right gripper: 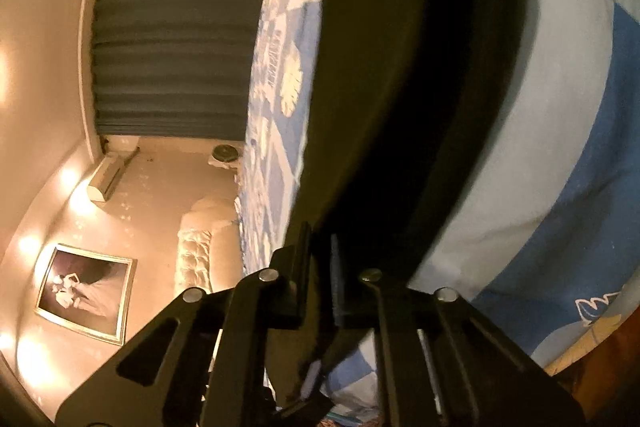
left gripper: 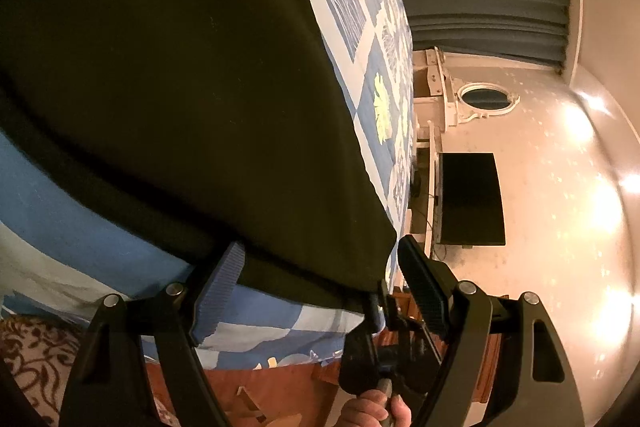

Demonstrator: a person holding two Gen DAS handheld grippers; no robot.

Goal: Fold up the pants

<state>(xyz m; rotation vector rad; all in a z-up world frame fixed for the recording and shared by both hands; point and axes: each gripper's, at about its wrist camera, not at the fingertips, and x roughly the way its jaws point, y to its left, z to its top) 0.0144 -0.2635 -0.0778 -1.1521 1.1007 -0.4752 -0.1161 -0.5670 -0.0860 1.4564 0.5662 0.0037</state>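
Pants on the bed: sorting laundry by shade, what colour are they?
Plain black pants, clearest in the left wrist view.

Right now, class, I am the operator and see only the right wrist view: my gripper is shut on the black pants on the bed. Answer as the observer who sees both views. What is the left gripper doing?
Observer: The left gripper is open.
Operator: Is any cloth between its fingers?
Observer: Yes. The near edge of the pants lies between them, over one pad, while the other finger stands clear of the cloth.
Operator: What is past the bed on that side?
Observer: Beyond the edge of the bed, a dark screen hangs on the wall.
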